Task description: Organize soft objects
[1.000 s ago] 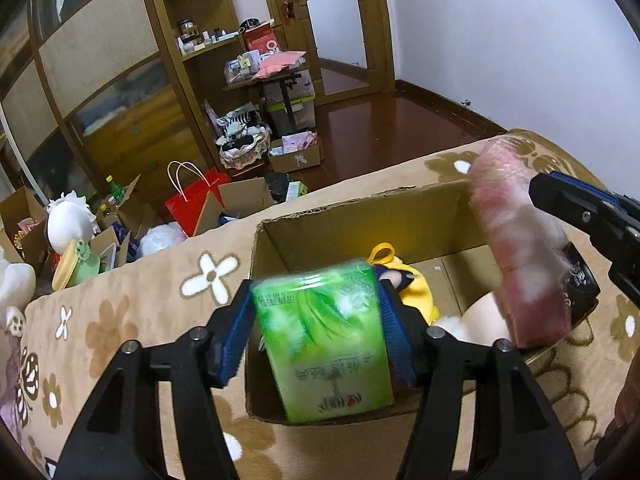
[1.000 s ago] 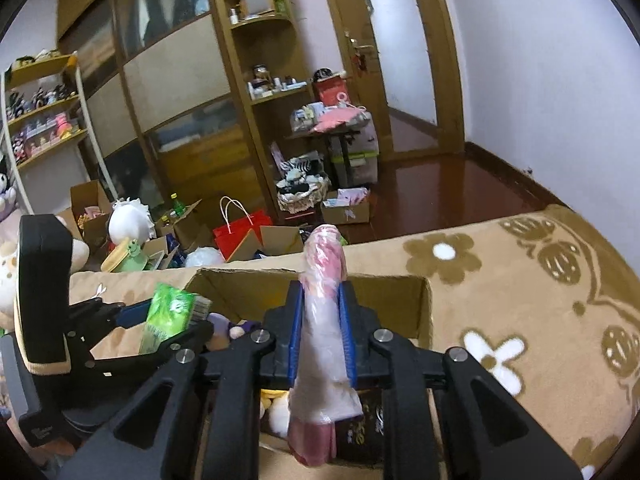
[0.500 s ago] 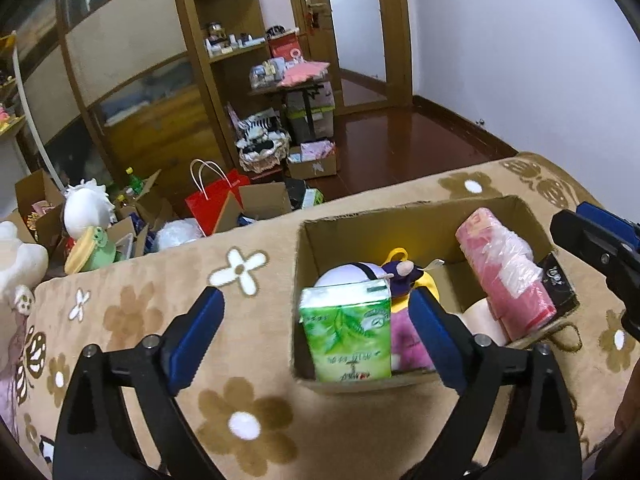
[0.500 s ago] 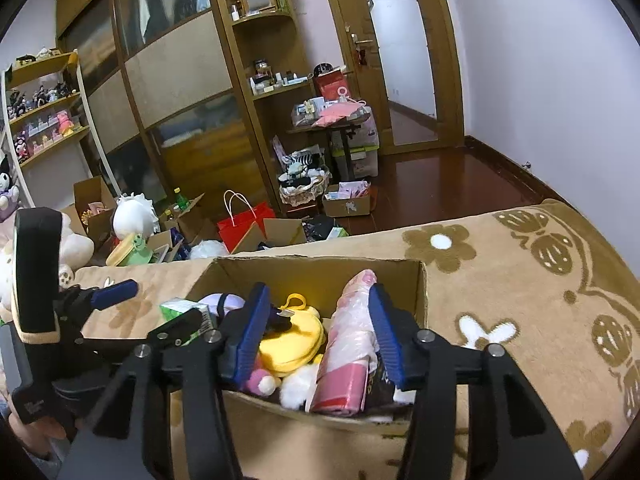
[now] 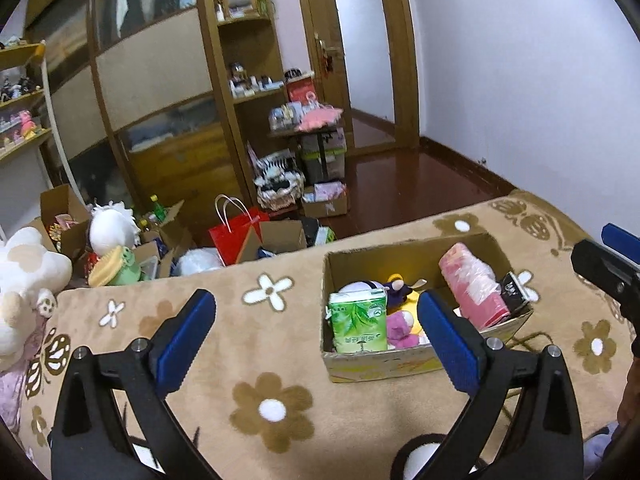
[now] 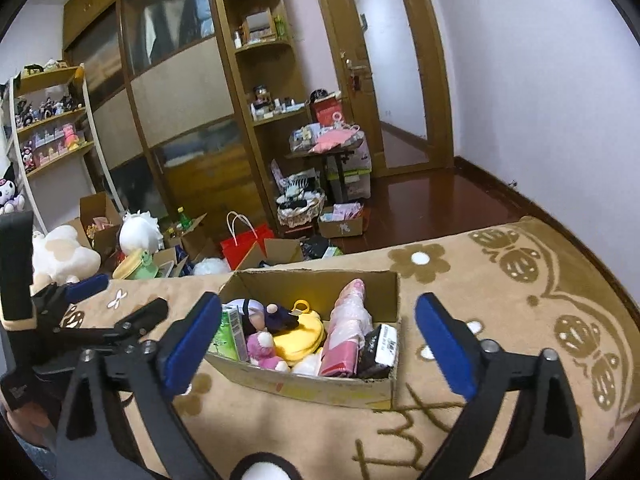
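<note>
A cardboard box (image 5: 404, 362) (image 6: 320, 386) sits on a tan flowered blanket (image 5: 248, 344). Inside stand a green tissue pack (image 5: 358, 322) (image 6: 230, 334), a pink wrapped roll (image 5: 472, 290) (image 6: 346, 332), a yellow plush (image 6: 300, 334), a pink plush (image 6: 260, 350), a purple-and-white plush (image 6: 260, 314) and a black packet (image 6: 380, 346). My left gripper (image 5: 316, 338) is open and empty, drawn back near the box's left front. My right gripper (image 6: 318, 342) is open and empty, in front of the box.
Beyond the blanket's far edge the floor holds a red paper bag (image 5: 232, 236), open cartons, plush toys (image 5: 24, 276) and a basket (image 6: 300, 206). Wooden wardrobe and shelves stand behind. A door (image 6: 394, 68) and a white wall are at the right.
Both grippers let go: the green tissue pack and the pink roll now rest in the box. Both grippers opened wide and pulled back from the box.
</note>
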